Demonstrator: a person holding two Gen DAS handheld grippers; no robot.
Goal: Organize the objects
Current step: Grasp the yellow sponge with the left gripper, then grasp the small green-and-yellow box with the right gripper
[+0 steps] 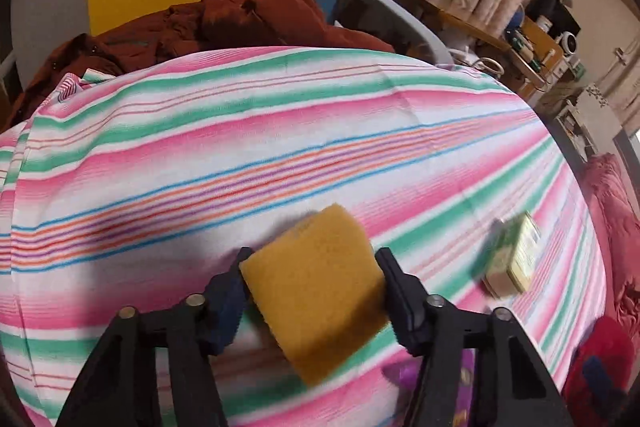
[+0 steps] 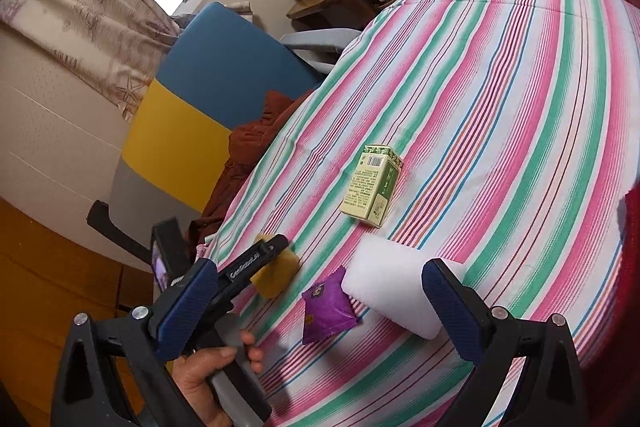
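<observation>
The striped sheet (image 2: 500,115) fills both views, with bare cloth beyond the tongs up to a rust-brown garment (image 1: 240,19). Only the right wrist view shows the white foam block (image 2: 384,279) ahead of the wide-open, empty right gripper (image 2: 316,311), and the person's hand (image 2: 208,379). The yellow sponge (image 1: 316,291) is clamped between the left gripper's (image 1: 314,269) half-closed fingers (slightly blurred). A green box (image 1: 514,259) lies to its right.

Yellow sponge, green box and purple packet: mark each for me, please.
yellow sponge (image 1: 316,291): left wrist view, middle of its broad top face.
green box (image 2: 366,185): right wrist view, printed top face.
purple packet (image 2: 326,309): right wrist view, centre of the wrapper.
</observation>
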